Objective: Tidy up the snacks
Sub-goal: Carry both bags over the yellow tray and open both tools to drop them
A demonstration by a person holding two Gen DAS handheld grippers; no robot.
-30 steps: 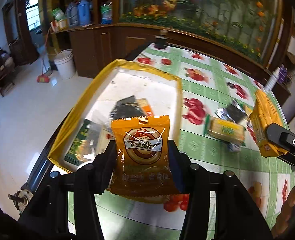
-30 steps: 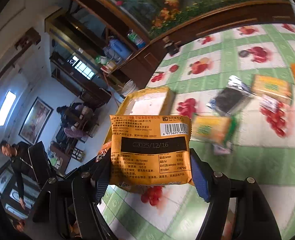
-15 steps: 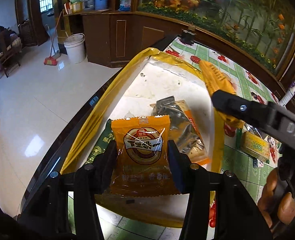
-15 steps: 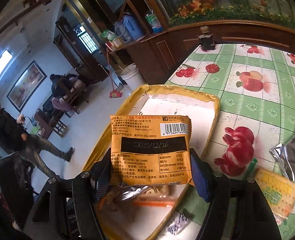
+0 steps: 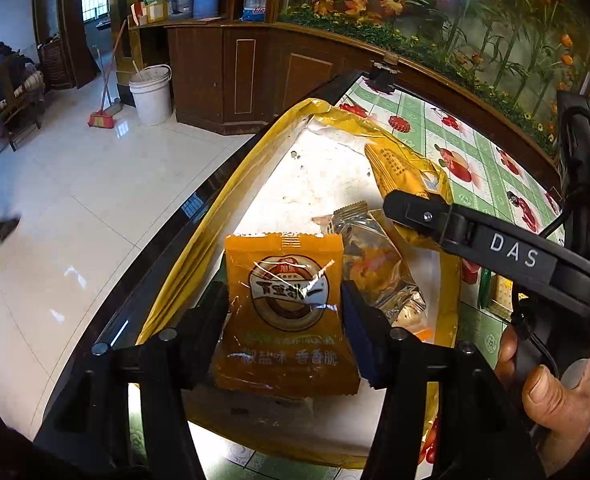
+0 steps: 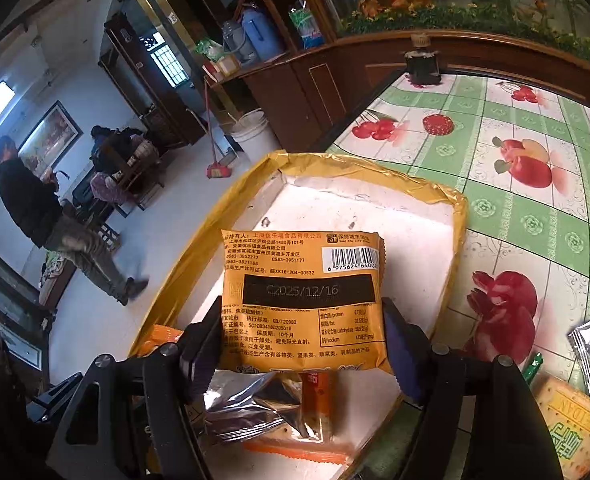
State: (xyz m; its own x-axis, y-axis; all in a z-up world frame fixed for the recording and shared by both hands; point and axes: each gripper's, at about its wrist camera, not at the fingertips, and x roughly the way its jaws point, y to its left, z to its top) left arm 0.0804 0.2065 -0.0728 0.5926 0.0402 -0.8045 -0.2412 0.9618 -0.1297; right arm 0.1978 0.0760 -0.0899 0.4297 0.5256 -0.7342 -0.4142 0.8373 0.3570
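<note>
- Left gripper [image 5: 285, 316]: jaws opening; an orange snack packet [image 5: 285, 312], printed face up, stands between the fingers [image 5: 211, 312], a slim gap showing at the right pad, above the yellow-rimmed tray [image 5: 199, 248].
- Right gripper [image 6: 303, 344]: jaws opening; a second orange packet [image 6: 301, 300], barcode side up, sits between the fingers [image 6: 203, 344], with gaps on both sides, over the same tray [image 6: 461, 216].
- Tray floor: a silvery wrapper [image 6: 251, 408] lies below the packets.
- Fruit-print tablecloth [image 6: 535, 200]: a cracker pack [image 6: 571, 428] rests outside the tray.

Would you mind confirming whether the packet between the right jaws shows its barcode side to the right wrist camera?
Yes, the orange packet faces the camera with its barcode, printed date and small-print text.
</note>
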